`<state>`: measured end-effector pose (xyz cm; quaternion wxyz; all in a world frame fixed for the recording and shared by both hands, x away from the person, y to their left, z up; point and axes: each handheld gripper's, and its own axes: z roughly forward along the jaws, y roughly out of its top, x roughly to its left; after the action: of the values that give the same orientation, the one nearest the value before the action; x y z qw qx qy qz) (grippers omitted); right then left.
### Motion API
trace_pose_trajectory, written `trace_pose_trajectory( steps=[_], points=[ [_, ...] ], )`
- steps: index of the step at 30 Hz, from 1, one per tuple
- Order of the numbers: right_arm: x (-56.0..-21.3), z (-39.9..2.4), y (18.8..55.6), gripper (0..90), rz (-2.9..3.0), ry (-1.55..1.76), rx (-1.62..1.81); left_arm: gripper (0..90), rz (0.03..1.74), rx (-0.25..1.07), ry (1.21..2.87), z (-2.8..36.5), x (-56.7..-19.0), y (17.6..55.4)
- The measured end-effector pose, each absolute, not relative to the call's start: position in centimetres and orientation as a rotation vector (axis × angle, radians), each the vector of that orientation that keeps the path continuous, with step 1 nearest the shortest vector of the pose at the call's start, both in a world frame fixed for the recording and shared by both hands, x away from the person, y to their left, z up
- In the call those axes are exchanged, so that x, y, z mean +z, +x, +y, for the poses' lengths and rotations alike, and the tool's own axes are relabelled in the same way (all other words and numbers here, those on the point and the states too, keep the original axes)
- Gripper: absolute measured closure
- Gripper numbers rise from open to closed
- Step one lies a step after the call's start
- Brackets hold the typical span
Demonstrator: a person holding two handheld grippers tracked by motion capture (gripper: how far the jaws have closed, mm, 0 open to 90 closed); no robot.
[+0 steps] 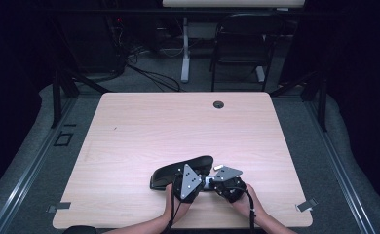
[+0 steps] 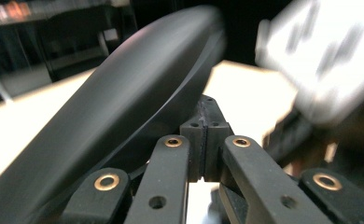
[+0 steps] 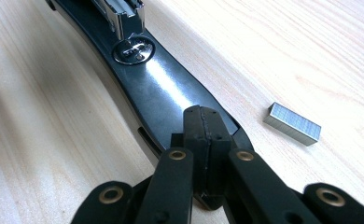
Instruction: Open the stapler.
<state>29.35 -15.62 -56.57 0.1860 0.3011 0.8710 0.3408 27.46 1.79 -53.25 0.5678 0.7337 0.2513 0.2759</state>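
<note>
On the wooden table (image 1: 178,126), toward its six o'clock edge, a black stapler (image 1: 178,170) lies opened out, its long top arm swung up and reaching toward nine and ten o'clock from the two hands that meet behind it. The left hand (image 1: 171,204) comes in from the bottom edge and carries the left gripper (image 1: 188,183), whose grey three-cornered plate faces up; the right hand (image 1: 249,204) holds the right gripper (image 1: 222,181) just beside it at three o'clock, the two tools nearly touching. In the left gripper view the left gripper (image 2: 203,135) has its jaws pressed flat together, pad against pad, with nothing between them; the stapler's rounded matte top arm (image 2: 124,116) rises from seven o'clock to one o'clock right beside the closed tips, and whether it touches them I cannot tell. A blurred pale shape at two o'clock there is the other gripper. In the right gripper view the right gripper (image 3: 201,128) also has its jaws closed together, empty, their tips resting over the rear end of the stapler's glossy black base (image 3: 166,93), which runs up toward eleven o'clock to the round metal anvil (image 3: 133,50) and the metal magazine (image 3: 124,14) above it. A short strip of staples (image 3: 292,123) lies loose on the wood at three o'clock of the tips, apart from the base.
</note>
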Motion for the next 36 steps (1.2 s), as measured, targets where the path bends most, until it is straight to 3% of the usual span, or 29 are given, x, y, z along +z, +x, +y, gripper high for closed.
trace_pose_trajectory(
  steps=[36],
  points=[
    [-56.3, -15.7, 29.9, 90.0, 2.500, 0.859, 0.969, 90.0, 0.721, 0.482, 1.745, 4.4, -50.7, 27.8]
  ],
)
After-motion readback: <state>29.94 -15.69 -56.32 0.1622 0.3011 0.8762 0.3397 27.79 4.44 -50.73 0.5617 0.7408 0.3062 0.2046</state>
